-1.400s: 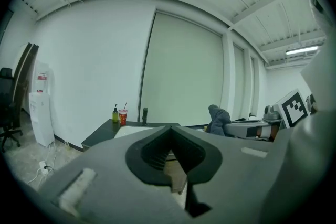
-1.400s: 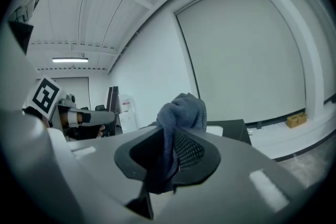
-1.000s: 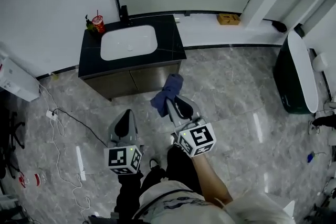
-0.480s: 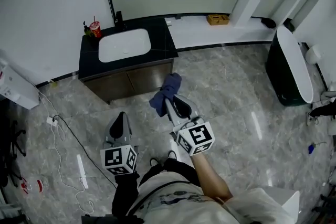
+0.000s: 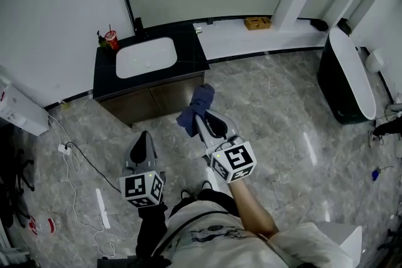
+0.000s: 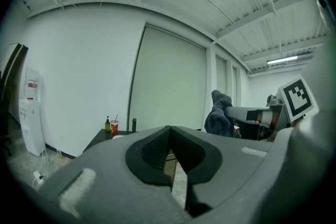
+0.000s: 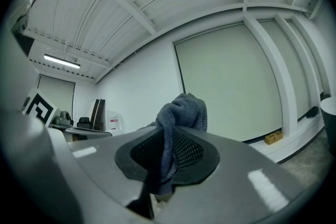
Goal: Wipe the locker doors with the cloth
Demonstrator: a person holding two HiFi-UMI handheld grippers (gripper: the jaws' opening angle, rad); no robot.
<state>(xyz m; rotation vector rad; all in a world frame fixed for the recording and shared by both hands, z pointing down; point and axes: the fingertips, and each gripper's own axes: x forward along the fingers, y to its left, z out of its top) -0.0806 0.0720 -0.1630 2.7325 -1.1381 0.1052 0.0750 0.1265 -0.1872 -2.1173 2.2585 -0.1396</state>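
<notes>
A dark blue cloth (image 5: 196,108) is bunched in my right gripper (image 5: 200,119), which is shut on it and points level over the floor toward the sink cabinet (image 5: 154,100). Its jaws have just been closing a little, with the cloth between them. In the right gripper view the cloth (image 7: 181,113) hangs out over the jaw tips of this gripper (image 7: 168,136). My left gripper (image 5: 144,138) is lower left of it, shut and holding nothing. In the left gripper view that gripper (image 6: 169,131) shows its jaws together, and the cloth (image 6: 219,115) appears to the right. No locker is in view.
The dark cabinet carries a white basin (image 5: 146,58), a red cup (image 5: 112,41) and a faucet. A white dispenser (image 5: 19,111) and floor cables (image 5: 75,157) are at the left. A black and white tub (image 5: 348,81) stands at the right, and a small wooden box (image 5: 257,23) sits on the ledge.
Both grippers have lifted slightly and edged toward the cabinet, the cloth staying in the right one. The cabinet now sits a little further left and up in the head view.
</notes>
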